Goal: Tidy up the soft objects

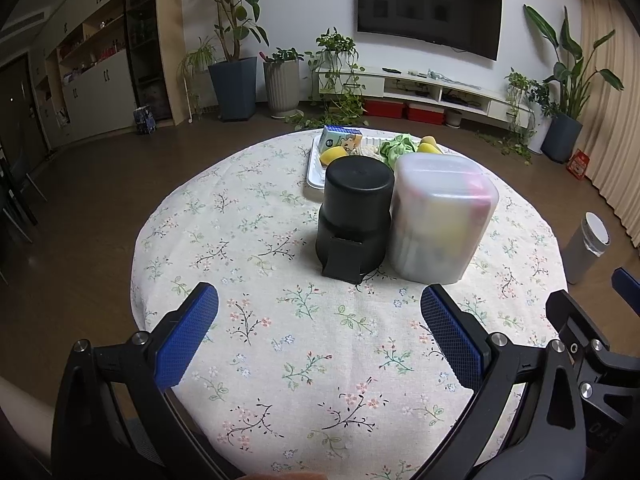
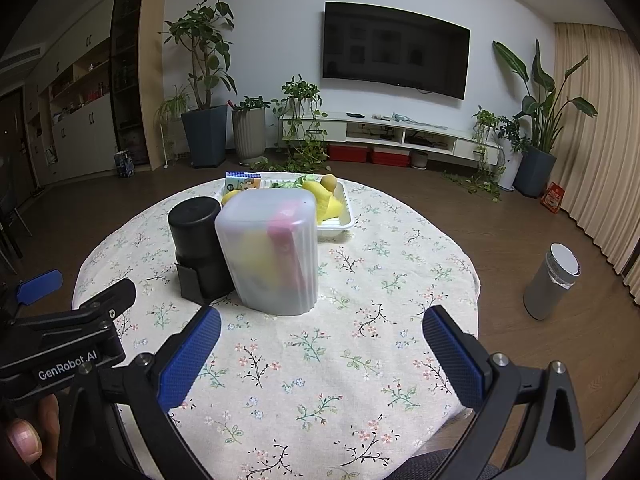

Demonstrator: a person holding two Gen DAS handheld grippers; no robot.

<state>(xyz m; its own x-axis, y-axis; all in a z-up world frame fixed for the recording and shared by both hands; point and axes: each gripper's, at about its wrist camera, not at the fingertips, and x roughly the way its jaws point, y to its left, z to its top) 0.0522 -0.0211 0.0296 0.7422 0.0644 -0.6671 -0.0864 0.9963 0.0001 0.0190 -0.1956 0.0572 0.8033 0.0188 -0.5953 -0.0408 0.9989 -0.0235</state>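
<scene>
A frosted plastic container (image 1: pixel 442 216) (image 2: pixel 272 252) stands upside down on the round table, with yellow and pink shapes blurred inside. A black cylinder (image 1: pixel 356 220) (image 2: pixel 198 244) stands touching its left side. Behind them a white tray (image 1: pixel 314 174) (image 2: pixel 340 224) holds a blue carton (image 1: pixel 340 138), yellow soft pieces (image 2: pixel 326 200) and a green soft item (image 1: pixel 396 148). My left gripper (image 1: pixel 320 336) is open and empty above the near table. My right gripper (image 2: pixel 320 352) is open and empty, to the right of the left one.
The table has a floral cloth (image 1: pixel 280 240) and a rounded edge. A grey bin (image 2: pixel 552 280) stands on the floor at the right. Potted plants (image 2: pixel 206 132), a TV stand (image 2: pixel 400 136) and a wall TV lie beyond.
</scene>
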